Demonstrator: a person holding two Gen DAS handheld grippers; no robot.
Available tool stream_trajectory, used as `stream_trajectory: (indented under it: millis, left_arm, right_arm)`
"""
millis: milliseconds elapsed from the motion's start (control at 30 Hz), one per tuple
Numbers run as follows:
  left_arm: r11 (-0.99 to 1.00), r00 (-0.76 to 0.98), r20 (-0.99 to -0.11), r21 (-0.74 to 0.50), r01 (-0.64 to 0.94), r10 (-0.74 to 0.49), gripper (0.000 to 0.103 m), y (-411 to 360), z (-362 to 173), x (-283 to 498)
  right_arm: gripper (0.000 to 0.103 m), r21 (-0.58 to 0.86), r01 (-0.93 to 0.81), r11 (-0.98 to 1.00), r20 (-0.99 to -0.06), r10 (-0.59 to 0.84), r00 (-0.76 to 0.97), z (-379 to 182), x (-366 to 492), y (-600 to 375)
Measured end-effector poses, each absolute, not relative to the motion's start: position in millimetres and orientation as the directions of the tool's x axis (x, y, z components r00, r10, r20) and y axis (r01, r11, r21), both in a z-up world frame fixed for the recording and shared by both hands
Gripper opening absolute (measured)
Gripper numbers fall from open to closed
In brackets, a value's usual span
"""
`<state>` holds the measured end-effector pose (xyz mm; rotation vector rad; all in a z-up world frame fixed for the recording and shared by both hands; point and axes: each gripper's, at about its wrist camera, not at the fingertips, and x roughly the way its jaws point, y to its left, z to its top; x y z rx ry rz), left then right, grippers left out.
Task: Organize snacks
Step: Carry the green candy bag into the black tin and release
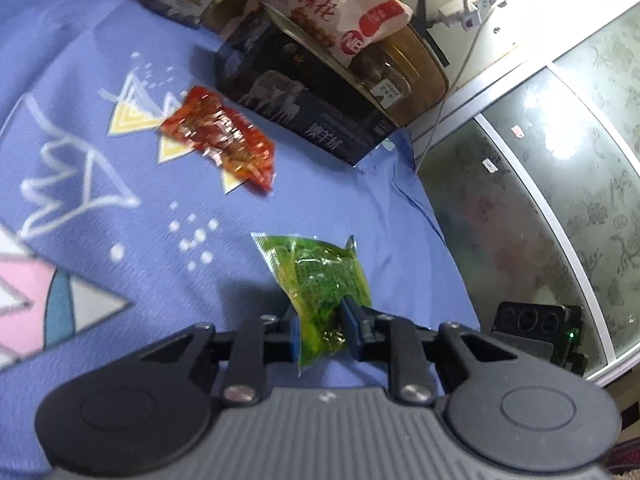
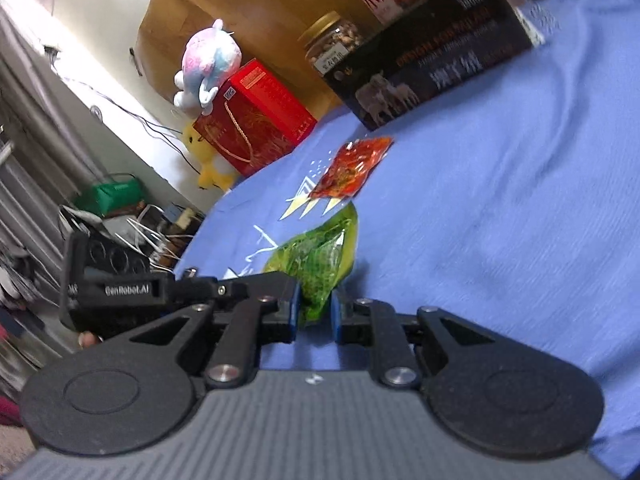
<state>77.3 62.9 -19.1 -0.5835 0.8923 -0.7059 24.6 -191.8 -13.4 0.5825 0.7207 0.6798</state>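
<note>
1. Left wrist view, from the left: a blue patterned cloth (image 1: 100,152) covers the bench; a red packet (image 1: 220,138) lies flat on it, apart from the rest.
2. Behind the red packet stands a dark box (image 1: 304,116), with a white snack bag (image 1: 336,12) resting on top.
3. Lower down, the green packet (image 1: 320,280) is pinched by the left gripper (image 1: 322,334) — its blue-padded fingers (image 1: 351,326) press on the packet's near end.
4. Right wrist view, from the left: a plush toy (image 2: 208,64) sits on a red gift box (image 2: 256,120) beyond the bench edge; a nut jar (image 2: 332,46) stands behind the dark box.
5. The left gripper reaches in from the left; the right gripper (image 2: 314,316) sits narrow, its fingers (image 2: 335,314) closed on the same green packet's other end — both grip it just above the cloth.
</note>
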Motion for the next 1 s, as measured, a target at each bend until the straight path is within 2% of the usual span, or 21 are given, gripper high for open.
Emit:
stream_trajectory:
  millis: [233, 500, 833, 900, 1000]
  left_arm:
    - [0.647, 0.450, -0.476, -0.649, 0.401, -0.756, 0.021, 47.9, 24.1, 115.0]
    - [0.671, 0.495, -0.458, -0.574, 0.469, -0.738, 0.023, 24.5, 70.7, 190.7]
    - [0.693, 0.489, -0.494, -0.561, 0.452, -0.719, 0.023, -16.8, 67.7, 286.5]
    - [0.702, 0.489, -0.506, -0.554, 0.448, -0.711, 0.024, -23.3, 63.3, 298.8]
    - [0.750, 0.527, -0.535, -0.501, 0.432, -0.661, 0.027, -33.2, 59.1, 311.7]
  right_arm:
    - [0.020, 0.648, -0.378, 0.661, -0.345, 0.698, 0.628, 13.7, 52.3, -203.7]
    - [0.020, 0.571, -0.415, 0.708, -0.299, 0.651, 0.698, 51.2, 126.5, -228.5]
    - [0.020, 0.496, -0.347, 0.796, -0.351, 0.549, 0.759, 55.3, 206.7, -254.0]
    - [0.022, 0.452, -0.326, 0.830, -0.378, 0.509, 0.773, 53.9, 215.4, -252.8]
    - [0.035, 0.310, -0.268, 0.912, -0.413, 0.383, 0.826, 53.2, 219.5, -243.1]
